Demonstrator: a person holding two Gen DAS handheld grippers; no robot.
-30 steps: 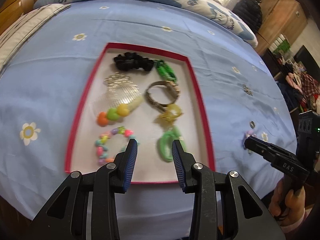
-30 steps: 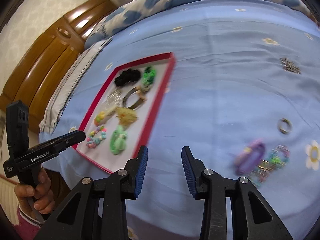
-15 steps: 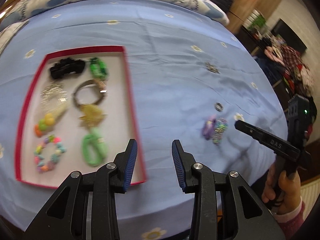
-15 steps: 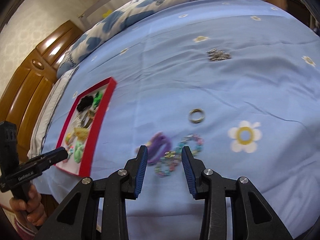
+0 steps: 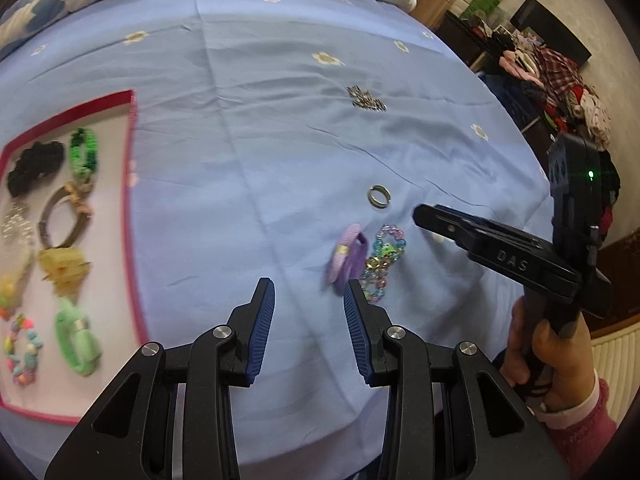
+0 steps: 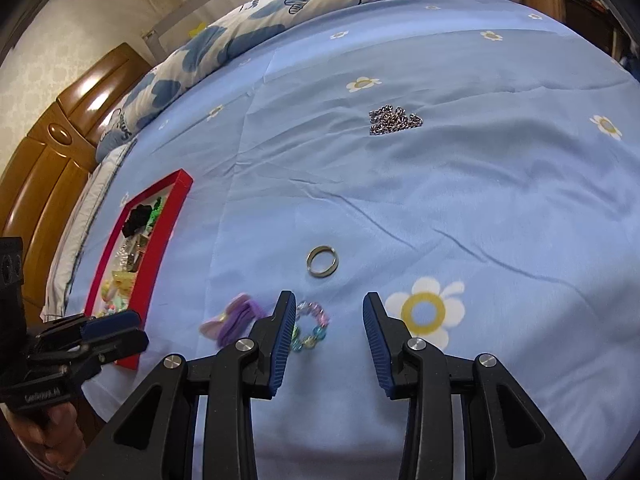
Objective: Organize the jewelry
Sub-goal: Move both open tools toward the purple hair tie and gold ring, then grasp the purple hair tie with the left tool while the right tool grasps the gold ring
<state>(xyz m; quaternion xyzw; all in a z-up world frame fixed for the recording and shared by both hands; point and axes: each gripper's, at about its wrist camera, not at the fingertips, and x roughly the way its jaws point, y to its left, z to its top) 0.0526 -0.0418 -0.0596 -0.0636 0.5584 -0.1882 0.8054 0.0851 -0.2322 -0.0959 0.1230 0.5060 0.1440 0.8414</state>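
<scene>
Both your tools parted, nothing between jaws: left tool (image 5: 306, 312), right tool (image 6: 326, 330).

Loose pieces on blue bedsheet (image 6: 460, 184), well apart from red tray (image 5: 130, 216): bead bracelet (image 6: 311, 326) touching purple band (image 6: 236, 318), ring (image 6: 322, 261) near them, chain (image 6: 394, 119) farther back.

Risks for you:
- Bracelet and band touch; pinch one, other likely drags along.
- Ring flat on soft sheet; jaws may slide over it or pinch fabric.
- Chain in loose heap; partial grip likely trails links, may slip out.
- Tray crowded; dropped piece may land on others.

Both wrist views look steeply down, sharing the ring (image 5: 379, 197) on the bedspread (image 6: 400, 184).
</scene>
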